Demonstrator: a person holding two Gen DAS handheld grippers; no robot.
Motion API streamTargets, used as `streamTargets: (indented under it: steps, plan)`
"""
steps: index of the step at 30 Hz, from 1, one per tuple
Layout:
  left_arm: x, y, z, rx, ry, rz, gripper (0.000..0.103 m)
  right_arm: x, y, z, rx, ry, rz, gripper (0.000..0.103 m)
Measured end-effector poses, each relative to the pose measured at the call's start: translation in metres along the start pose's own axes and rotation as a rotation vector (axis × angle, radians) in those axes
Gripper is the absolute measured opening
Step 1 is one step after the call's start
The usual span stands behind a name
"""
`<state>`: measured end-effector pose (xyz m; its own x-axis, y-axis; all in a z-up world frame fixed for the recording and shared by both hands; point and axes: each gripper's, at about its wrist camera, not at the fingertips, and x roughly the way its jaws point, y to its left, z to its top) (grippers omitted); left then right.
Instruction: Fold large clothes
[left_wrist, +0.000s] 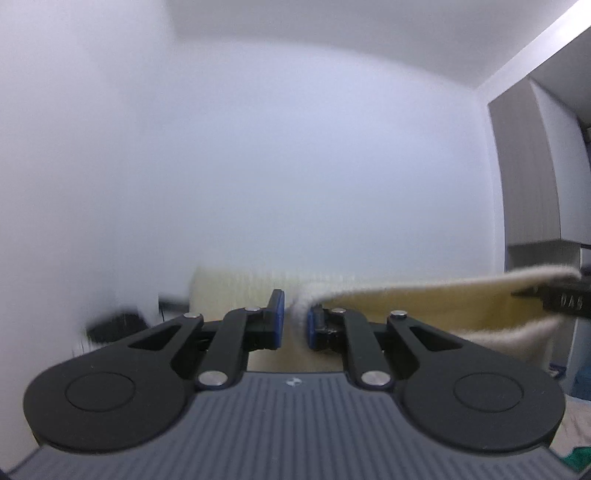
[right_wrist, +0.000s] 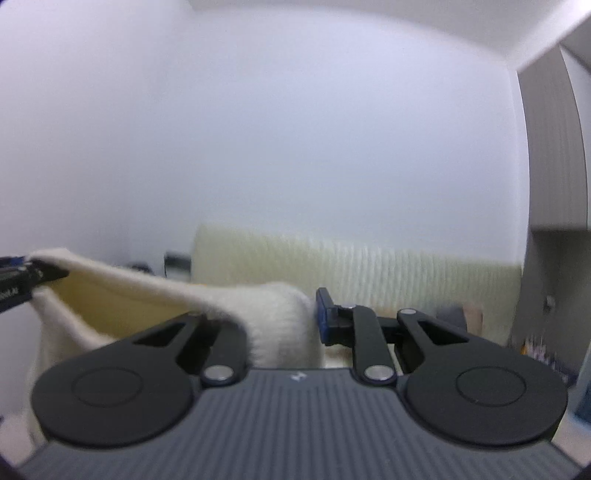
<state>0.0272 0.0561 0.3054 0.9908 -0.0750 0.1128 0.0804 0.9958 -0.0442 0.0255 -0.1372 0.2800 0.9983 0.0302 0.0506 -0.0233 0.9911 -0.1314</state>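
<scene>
I hold the cream garment (left_wrist: 424, 295) aloft, stretched between both tongs: left tongs (left_wrist: 295, 325) and right tongs (right_wrist: 284, 321) each pinch its top edge (2 corners). Next, lower it flat, keeping tension.

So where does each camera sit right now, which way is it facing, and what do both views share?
Left wrist: on the left gripper, facing a white wall; its blue pads pinch the cream garment; the right gripper shows at far right.
Right wrist: on the right gripper, facing the same wall; the garment drapes over its left finger; the left gripper shows at far left.
Shared: the garment stretched between both grippers, the ribbed cream backrest, the grey cabinet.
</scene>
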Motion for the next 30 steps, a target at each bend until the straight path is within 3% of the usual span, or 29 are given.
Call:
streamTargets:
  steps: [5,8,11,14,20,23,26,30]
  plan:
    - [-0.007,0.003,0.09,0.049,-0.082,-0.041,0.015,-0.013,-0.008,0.089,0.003,-0.095,-0.001,0.019]
    - [-0.004,0.0,0.123,0.065,-0.1,-0.065,0.015,-0.008,-0.02,0.127,0.042,-0.105,0.001,0.019]
    - [0.012,-0.005,0.137,0.073,-0.084,-0.076,0.015,0.015,-0.03,0.139,0.068,-0.068,0.004,0.019]
    - [0.046,-0.009,0.124,0.059,-0.012,-0.081,0.015,0.051,-0.038,0.122,0.08,0.01,0.0,0.019]
    - [0.165,-0.007,0.025,0.03,0.226,-0.065,0.016,0.167,-0.038,0.02,0.047,0.209,-0.037,0.019]
    - [0.234,-0.005,-0.054,0.016,0.318,-0.068,0.017,0.237,-0.042,-0.055,0.046,0.278,-0.047,0.019]
    - [0.297,-0.006,-0.132,0.006,0.361,-0.051,0.025,0.312,-0.045,-0.128,0.054,0.324,-0.069,0.019]
    - [0.394,-0.011,-0.25,0.0,0.437,-0.027,0.025,0.408,-0.047,-0.231,0.073,0.379,-0.106,0.019]
